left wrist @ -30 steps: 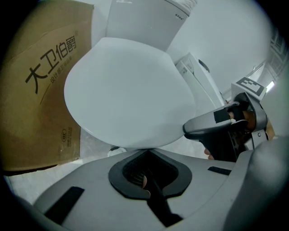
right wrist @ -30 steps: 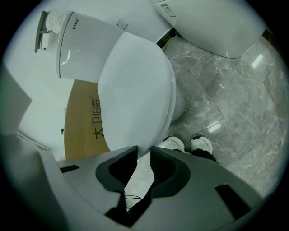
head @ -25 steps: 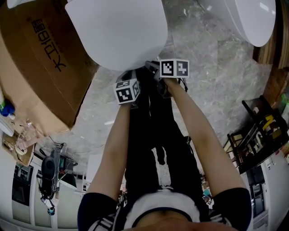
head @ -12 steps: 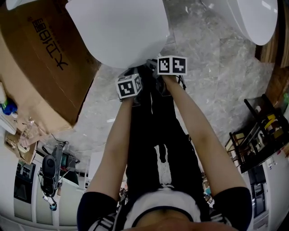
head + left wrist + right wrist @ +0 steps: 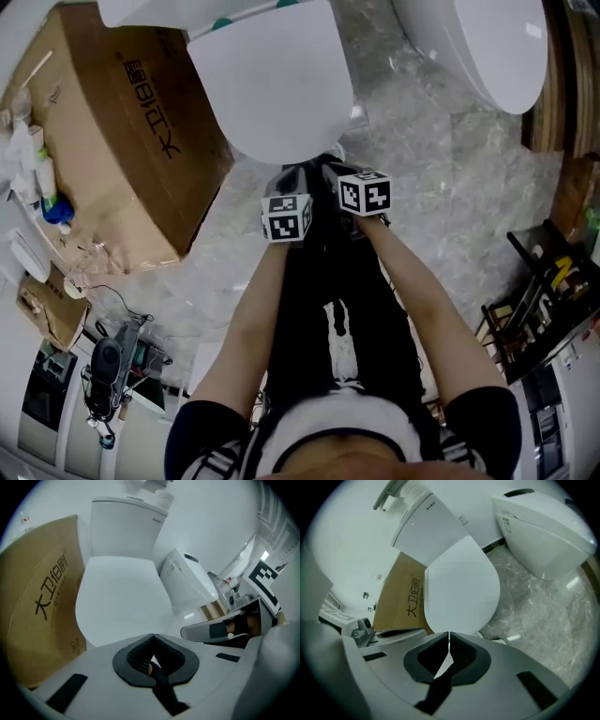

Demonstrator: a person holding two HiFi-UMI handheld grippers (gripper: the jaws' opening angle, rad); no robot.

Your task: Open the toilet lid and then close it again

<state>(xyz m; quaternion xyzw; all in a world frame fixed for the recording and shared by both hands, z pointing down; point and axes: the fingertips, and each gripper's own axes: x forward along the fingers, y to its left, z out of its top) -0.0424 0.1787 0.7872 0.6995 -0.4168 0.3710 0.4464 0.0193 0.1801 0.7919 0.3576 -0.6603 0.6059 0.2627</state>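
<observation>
- Two grippers are held side by side near the front edge of the toilet lid (image 5: pixel 272 84), clear of it.
- Left gripper (image 5: pixel 289 192): jaws pressed together, nothing pinched.
- Right gripper (image 5: pixel 349 183): jaws have just been closing and now meet, with nothing between them.
- Toilet lid: lies flat over the bowl, in front of the tank (image 5: pixel 124 524).
- Cardboard box (image 5: pixel 122 141): stands just beside the toilet, at the head view's left.

Grey marble floor (image 5: pixel 450 169), cardboard box (image 5: pixel 103 159)
</observation>
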